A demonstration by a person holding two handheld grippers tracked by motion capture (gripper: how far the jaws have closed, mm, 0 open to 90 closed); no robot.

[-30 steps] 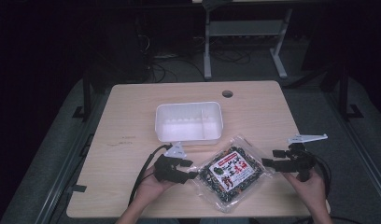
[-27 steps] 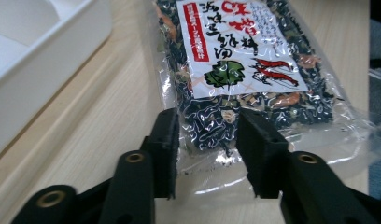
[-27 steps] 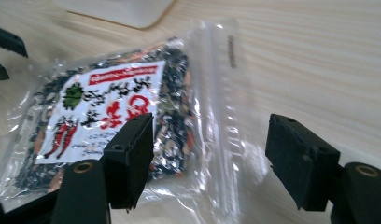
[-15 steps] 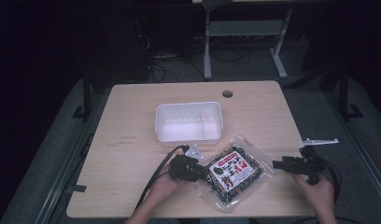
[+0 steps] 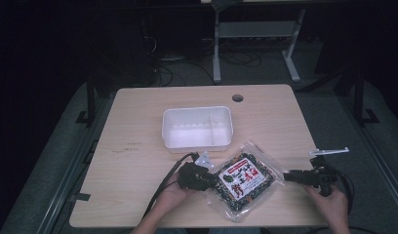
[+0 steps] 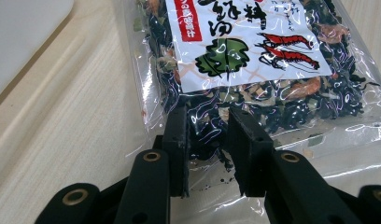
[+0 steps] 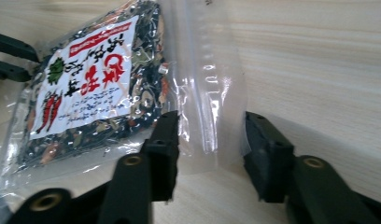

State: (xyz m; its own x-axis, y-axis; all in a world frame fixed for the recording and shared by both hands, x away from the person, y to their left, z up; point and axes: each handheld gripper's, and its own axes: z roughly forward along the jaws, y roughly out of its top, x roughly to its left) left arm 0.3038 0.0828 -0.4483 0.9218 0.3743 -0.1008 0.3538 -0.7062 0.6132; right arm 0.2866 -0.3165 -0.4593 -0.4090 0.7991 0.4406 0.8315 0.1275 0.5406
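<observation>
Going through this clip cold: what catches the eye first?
The clear bag of dark dried food with a white, red-lettered label lies at the table's near edge, a gripper at each end. The left gripper has its jaws around the bag's end; the right gripper straddles the empty clear strip at the other end, jaws apart. A white tray sits behind.

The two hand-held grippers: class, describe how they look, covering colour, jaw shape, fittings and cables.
Both the left gripper and the right gripper are black, each with two flat, blocky jaws on hinged arms. Brass-coloured rivets mark the pivots. A black cable trails from the left one, and a pale grey plate sits above the right one. No sleeves are visible on the forearms.
</observation>
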